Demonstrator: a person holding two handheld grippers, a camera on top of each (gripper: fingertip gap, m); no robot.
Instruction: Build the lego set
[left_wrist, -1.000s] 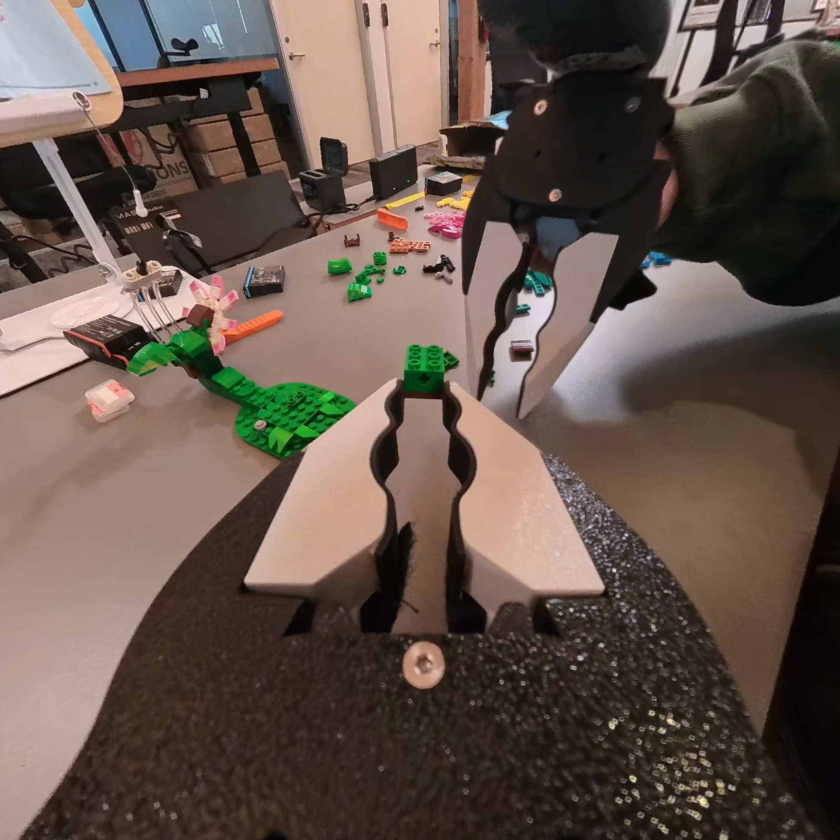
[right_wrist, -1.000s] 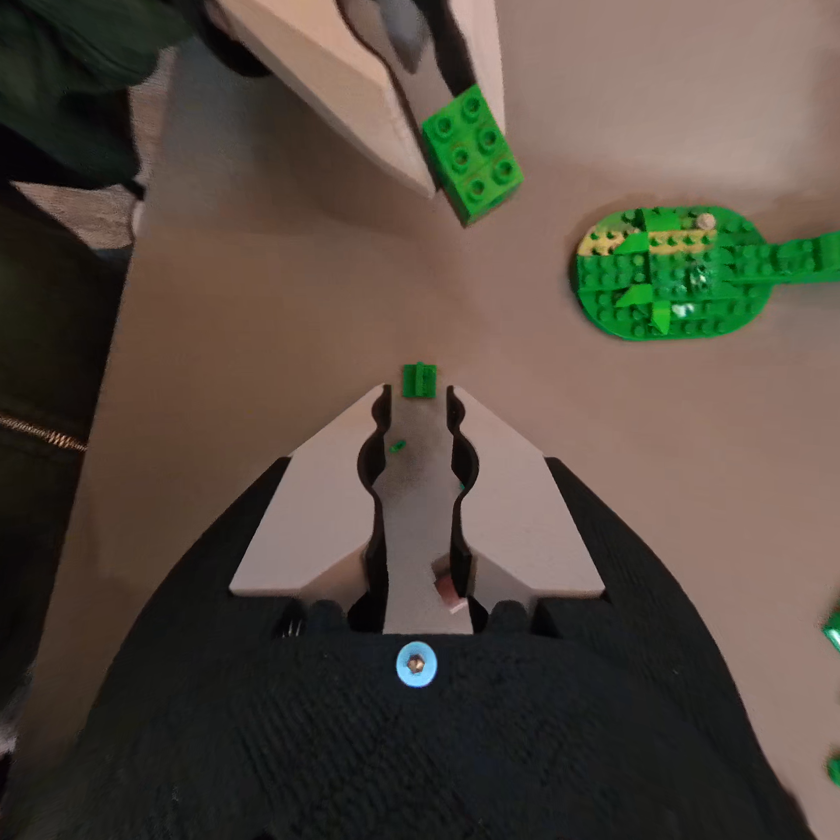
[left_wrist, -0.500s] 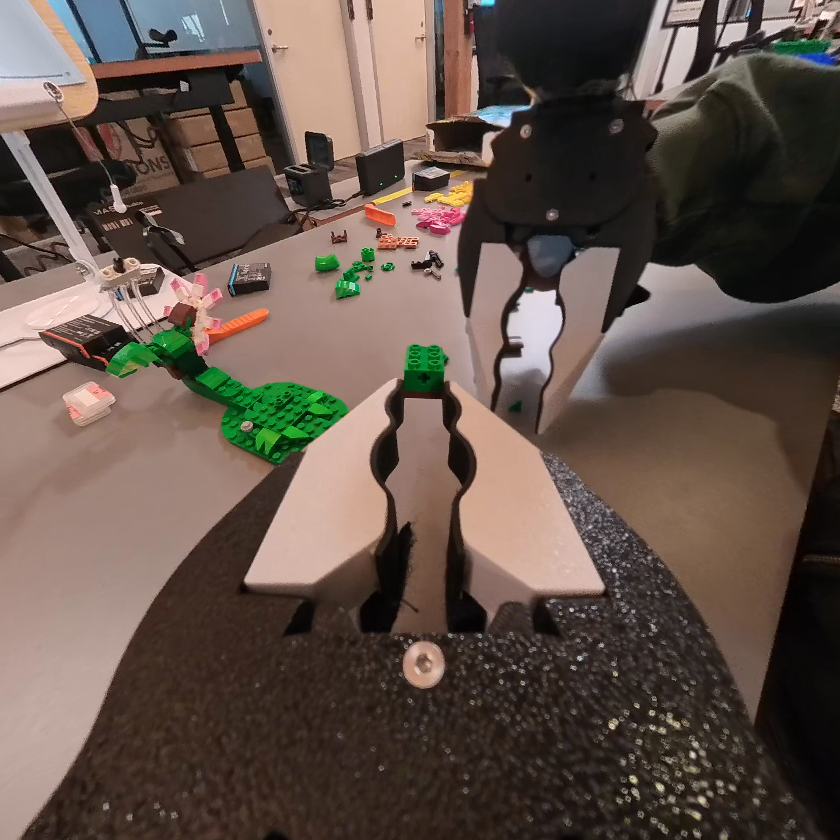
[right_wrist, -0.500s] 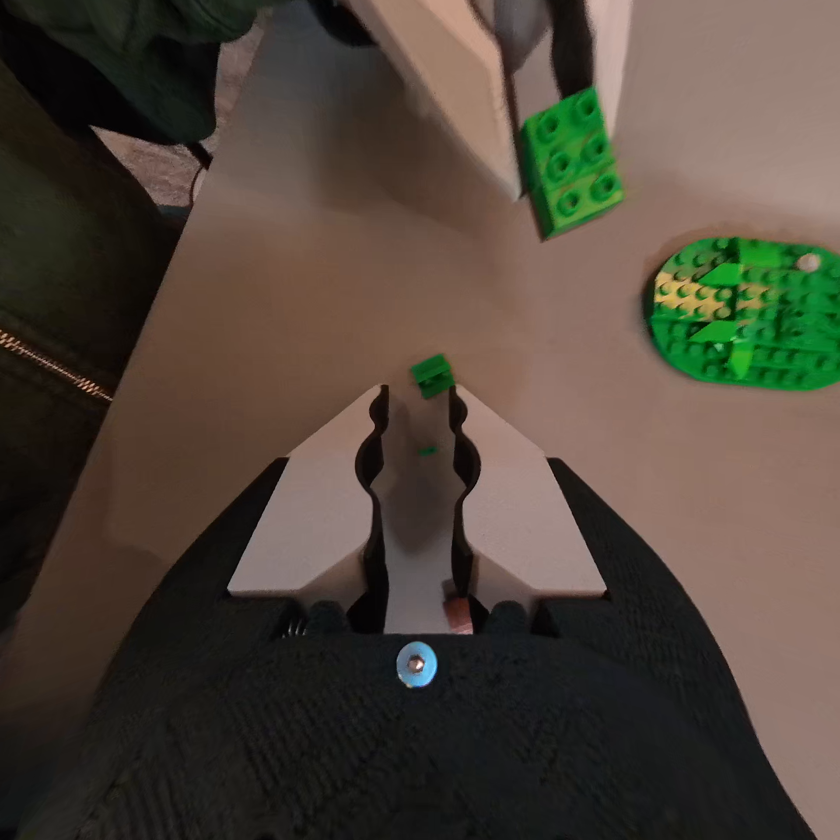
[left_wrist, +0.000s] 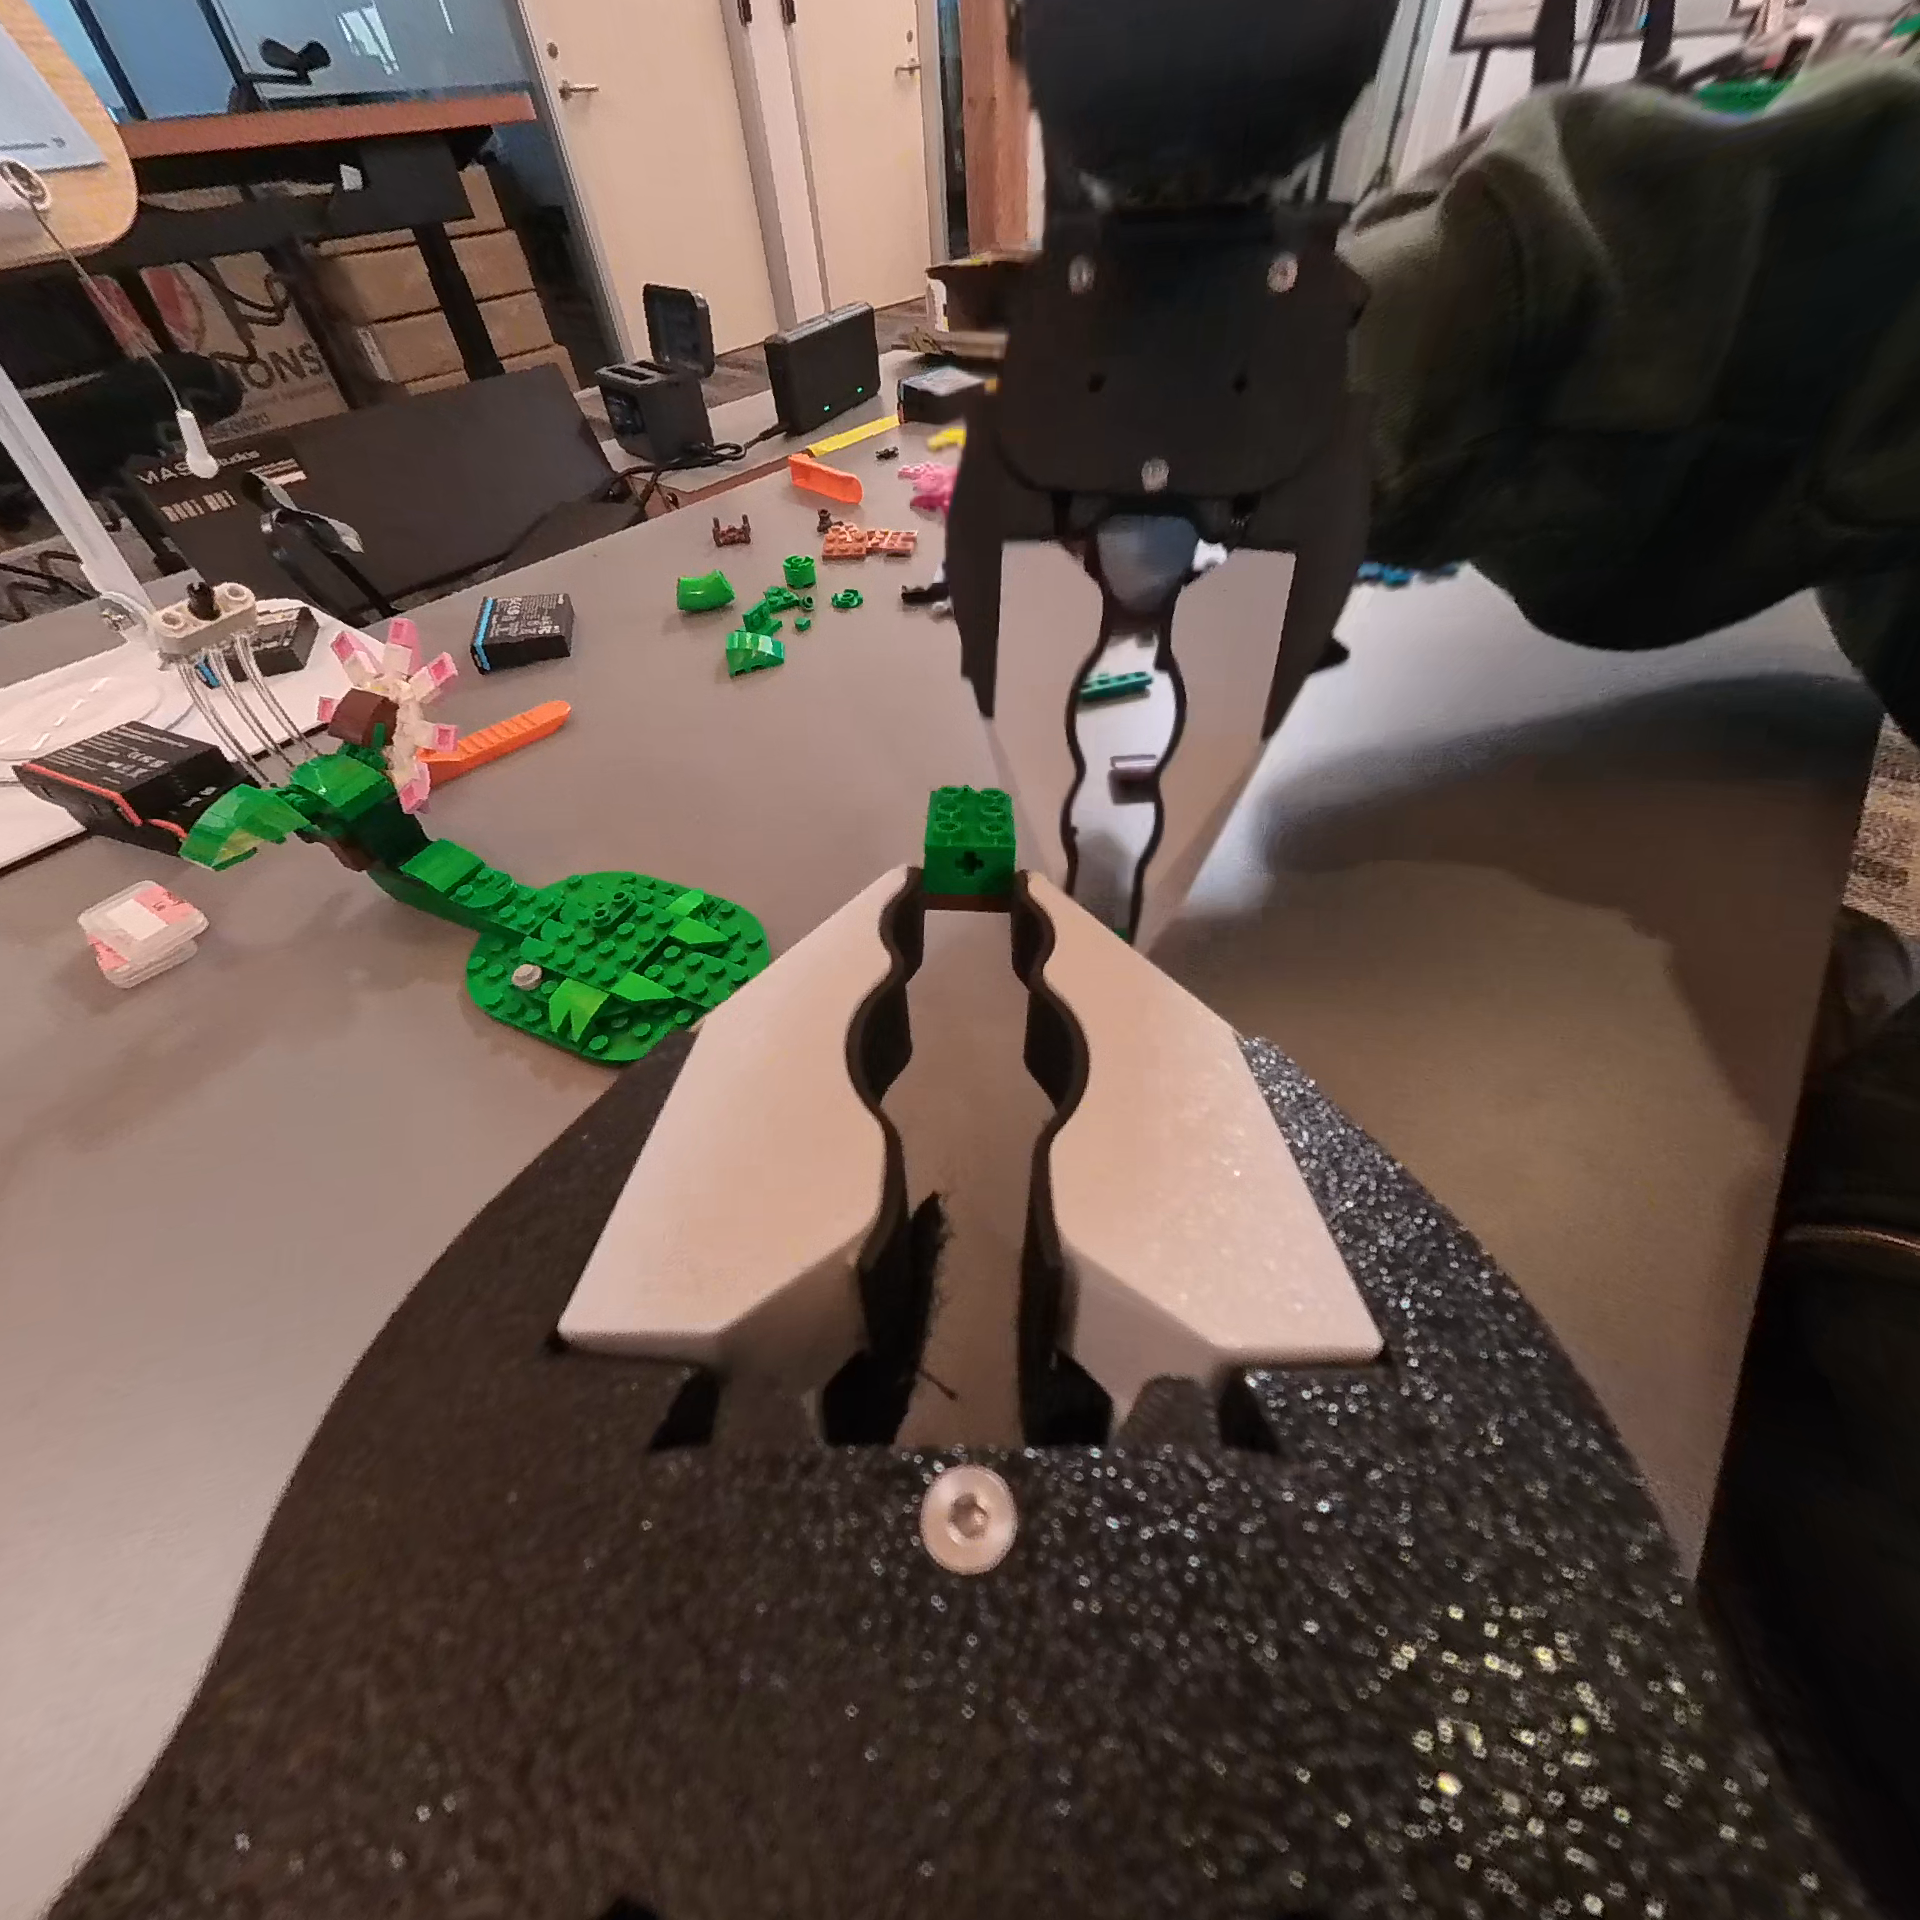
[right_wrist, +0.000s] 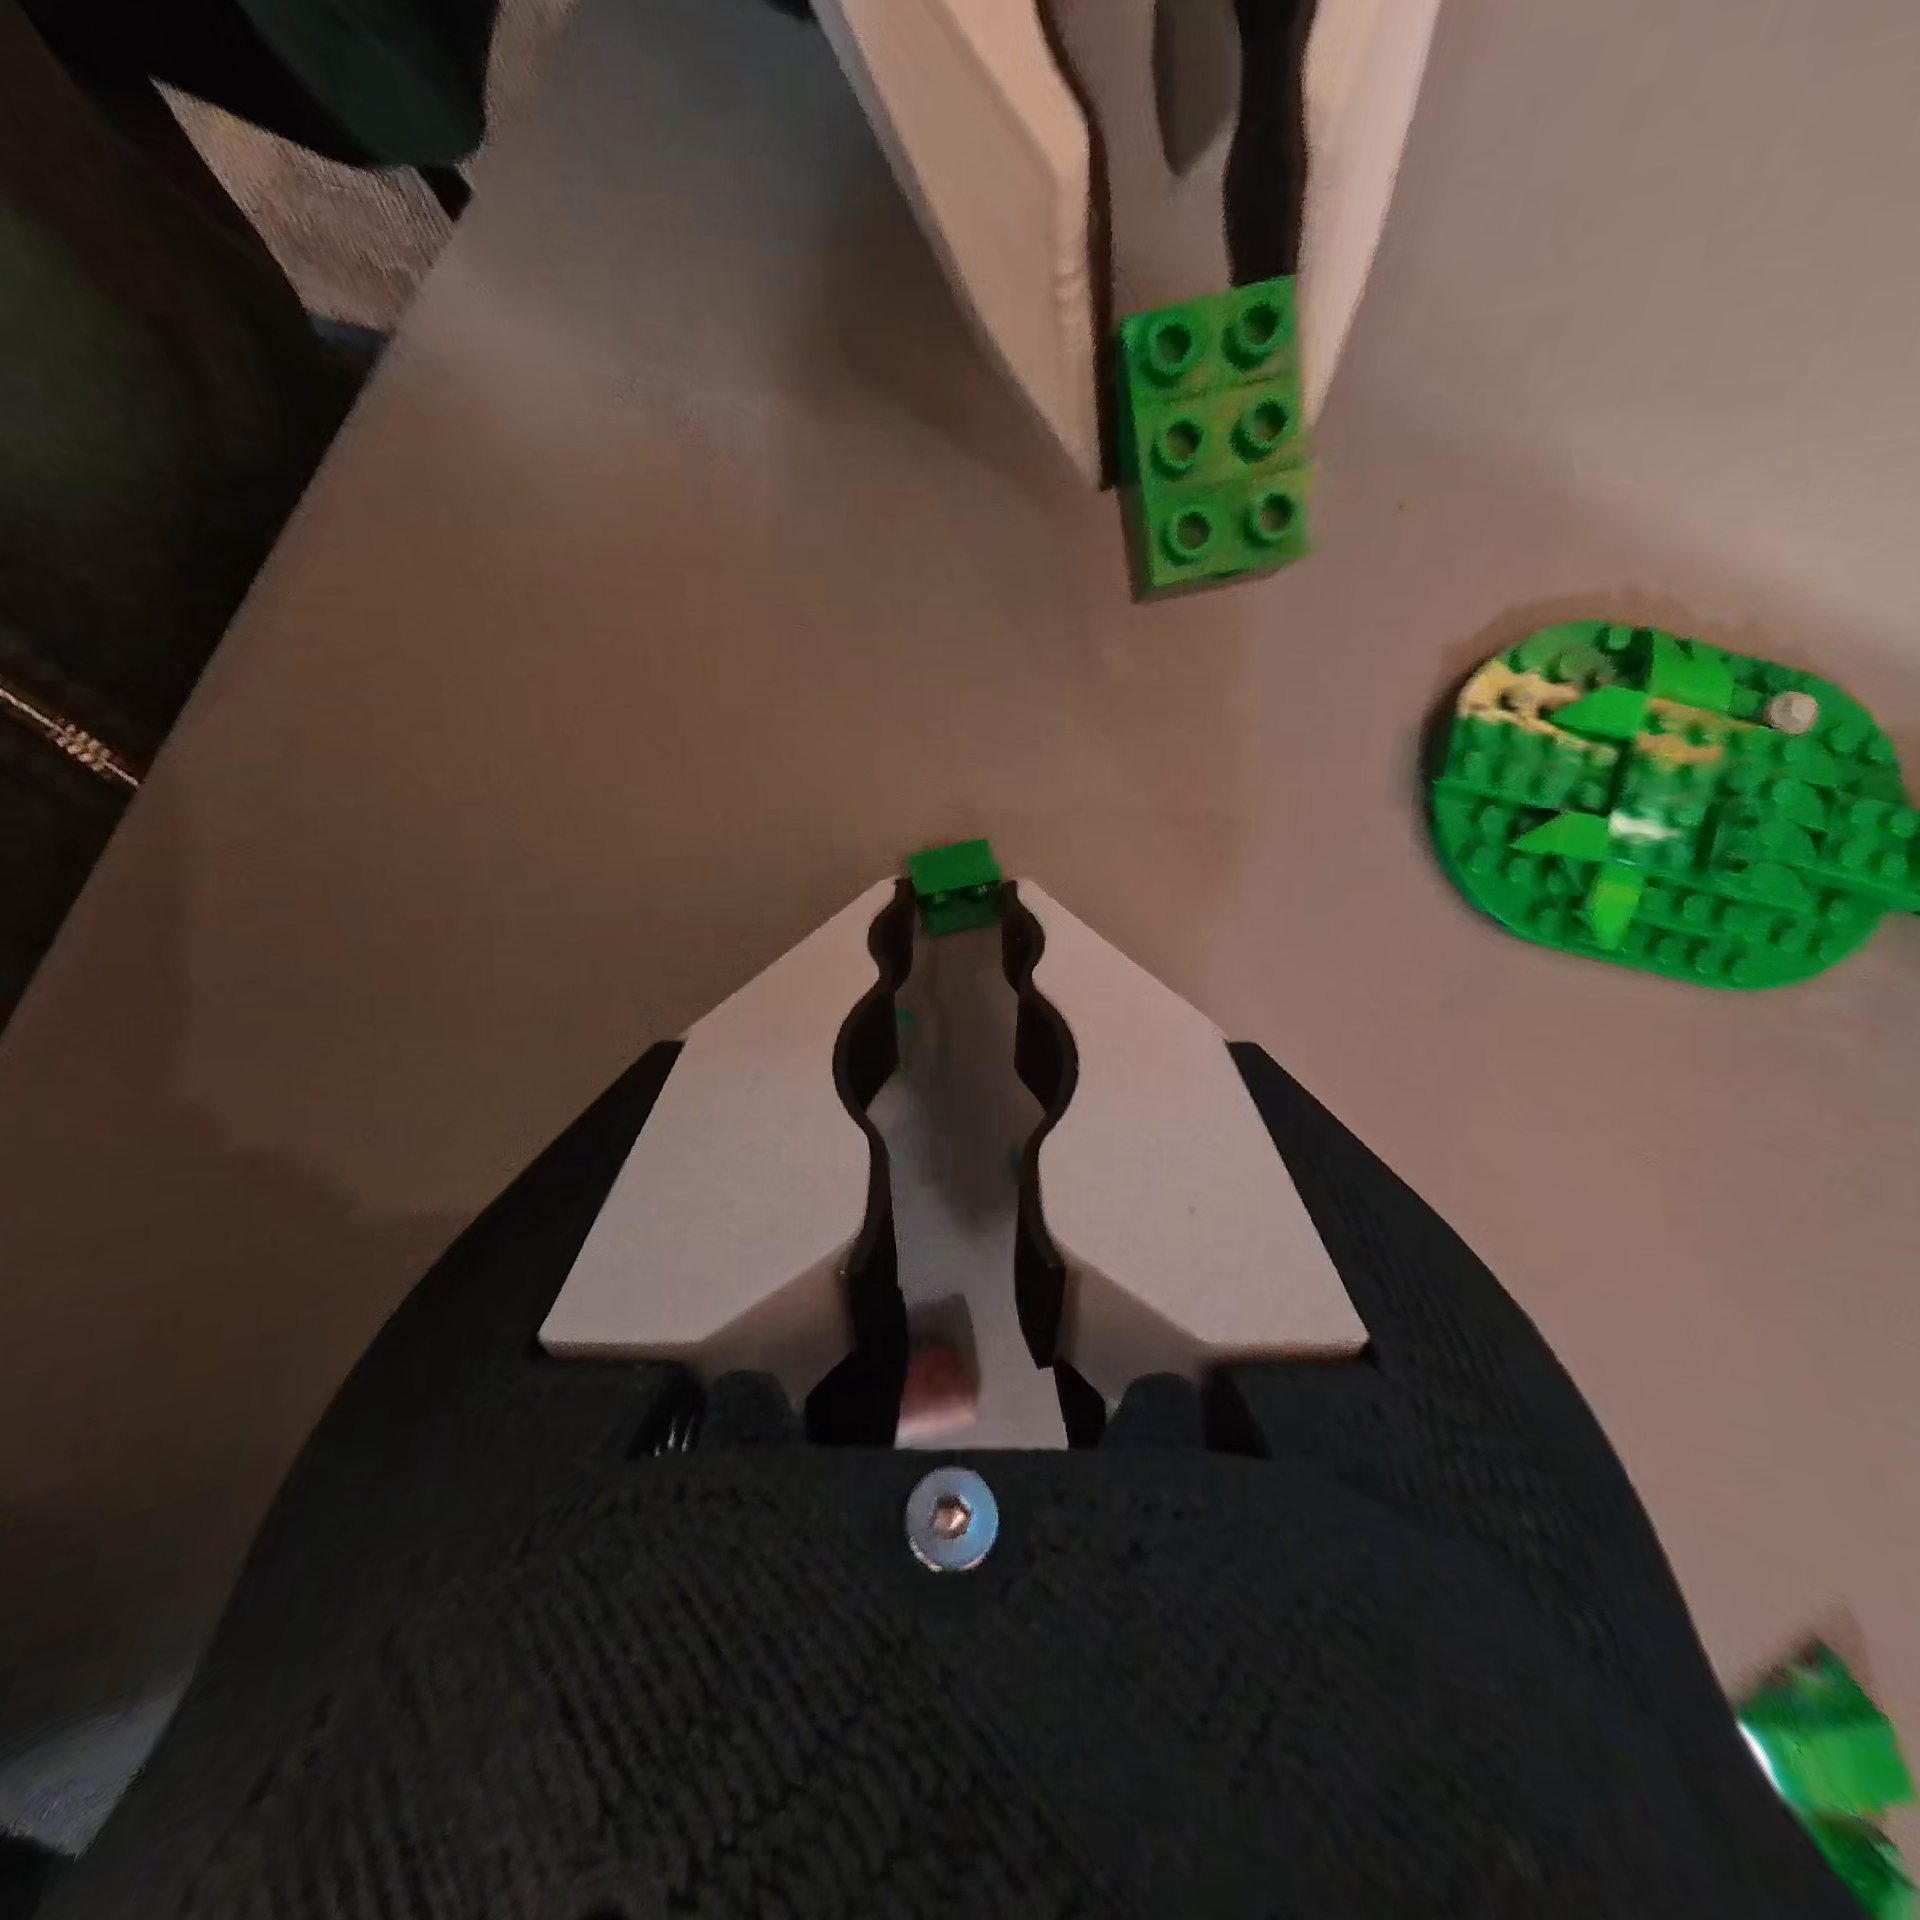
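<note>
My left gripper (left_wrist: 966, 883) is shut on a green studded brick (left_wrist: 968, 847) with a brown layer under it, held above the grey table (left_wrist: 312, 1143). From the right wrist view the same brick (right_wrist: 1216, 436) sticks out of the left fingers (right_wrist: 997, 260) at the top. My right gripper (right_wrist: 956, 894) points down at the table, its tips closed on a small green piece (right_wrist: 951, 899). It shows in the left wrist view (left_wrist: 1107, 914) just right of the brick. The green oval baseplate (left_wrist: 613, 956) (right_wrist: 1662, 810) carries a stem and pink flower (left_wrist: 400, 696).
Loose green, brown and pink pieces (left_wrist: 769, 613) lie at the back. An orange separator (left_wrist: 499, 738), black battery packs (left_wrist: 520, 629), chargers (left_wrist: 821, 364) and a small clear case (left_wrist: 140, 930) sit around. More green pieces (right_wrist: 1829, 1766) lie lower right. The table edge (right_wrist: 260, 623) runs on the left. One gripper's finger ends stand about 8 centimetres off the other's.
The right gripper came down to the table and its tips closed around the small green piece that lay ahead of them. The left gripper kept hold of its brick.
</note>
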